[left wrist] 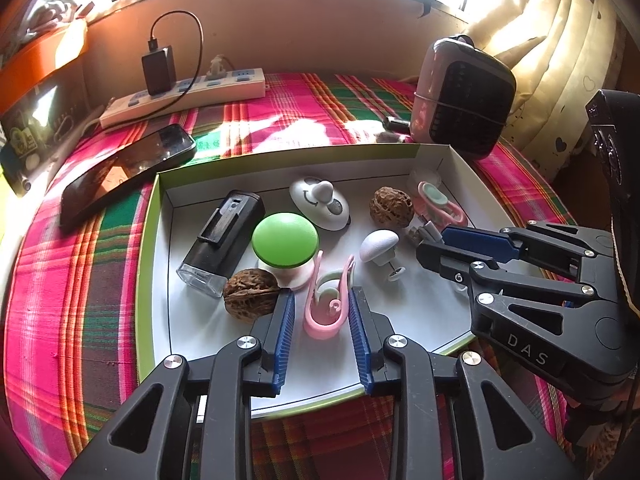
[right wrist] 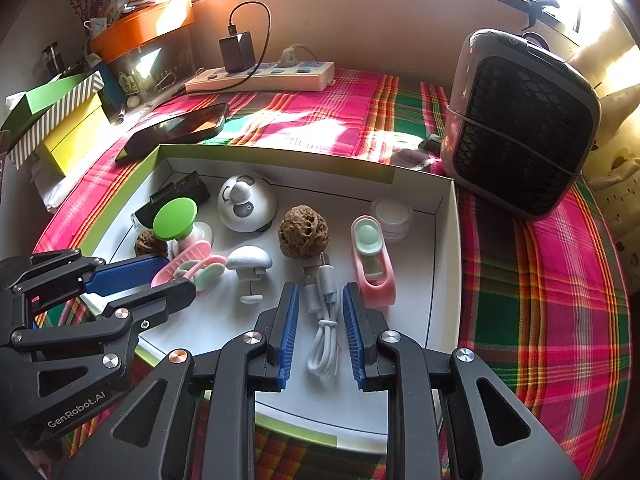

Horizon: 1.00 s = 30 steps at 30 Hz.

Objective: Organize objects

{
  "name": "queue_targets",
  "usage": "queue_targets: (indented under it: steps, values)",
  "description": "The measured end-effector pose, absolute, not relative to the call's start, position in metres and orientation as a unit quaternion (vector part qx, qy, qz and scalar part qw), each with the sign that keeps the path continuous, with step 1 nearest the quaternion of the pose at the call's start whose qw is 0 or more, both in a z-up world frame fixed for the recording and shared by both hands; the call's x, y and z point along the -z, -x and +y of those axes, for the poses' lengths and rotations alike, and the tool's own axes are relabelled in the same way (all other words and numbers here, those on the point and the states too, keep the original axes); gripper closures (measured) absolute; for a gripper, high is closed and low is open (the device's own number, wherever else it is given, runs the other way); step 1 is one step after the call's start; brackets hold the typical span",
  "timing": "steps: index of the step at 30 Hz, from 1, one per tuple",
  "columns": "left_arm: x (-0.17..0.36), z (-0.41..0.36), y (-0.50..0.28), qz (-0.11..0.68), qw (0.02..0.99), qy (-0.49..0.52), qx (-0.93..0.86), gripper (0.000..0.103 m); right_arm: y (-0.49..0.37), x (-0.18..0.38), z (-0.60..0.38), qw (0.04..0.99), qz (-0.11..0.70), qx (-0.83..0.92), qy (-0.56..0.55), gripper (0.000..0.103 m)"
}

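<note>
Left wrist: left gripper [left wrist: 322,306] open astride pink clip [left wrist: 328,300] in white box [left wrist: 160,248] | light, springy plastic, pinch flat sides | right gripper [right wrist: 320,304] open astride limp white cable [right wrist: 324,320], grab bundled middle

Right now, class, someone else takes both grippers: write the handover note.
Left gripper: open, fingers either side of a pink clip in the white box; not closed on it.
Right gripper: open, straddling the white USB cable in the same box.
Also in the box: two walnuts, green-topped knob, black lighter-like case, white smiley dome, white mushroom peg, second pink clip.
Done: nothing visibly lifted out.
Left: grasp and sort each item.
</note>
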<state>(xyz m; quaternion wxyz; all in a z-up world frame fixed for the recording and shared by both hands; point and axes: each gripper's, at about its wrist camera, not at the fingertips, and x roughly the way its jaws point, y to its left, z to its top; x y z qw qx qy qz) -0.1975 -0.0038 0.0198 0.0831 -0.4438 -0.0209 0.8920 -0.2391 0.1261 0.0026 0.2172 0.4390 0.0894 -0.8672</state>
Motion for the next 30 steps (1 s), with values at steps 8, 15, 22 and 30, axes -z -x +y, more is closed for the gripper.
queue_targets:
  steps: [8,15,22,30]
  values:
    - [-0.031,-0.002,0.185,-0.009,0.067,0.422,-0.904,0.074,0.226,-0.012,0.128,0.21,0.084,0.877,-0.425,0.068]
    - [-0.037,-0.005,0.172,-0.007,0.058,0.411,-0.91,0.074,0.213,-0.021,0.134,0.199,0.061,0.886,-0.414,0.067]
    - [-0.046,-0.009,0.15,-0.009,0.043,0.393,-0.919,0.073,0.191,-0.03,0.136,0.194,0.047,0.896,-0.397,0.061]
    - [-0.049,-0.011,0.123,-0.002,0.024,0.384,-0.923,0.073,0.161,-0.034,0.132,0.188,0.065,0.903,-0.381,0.059]
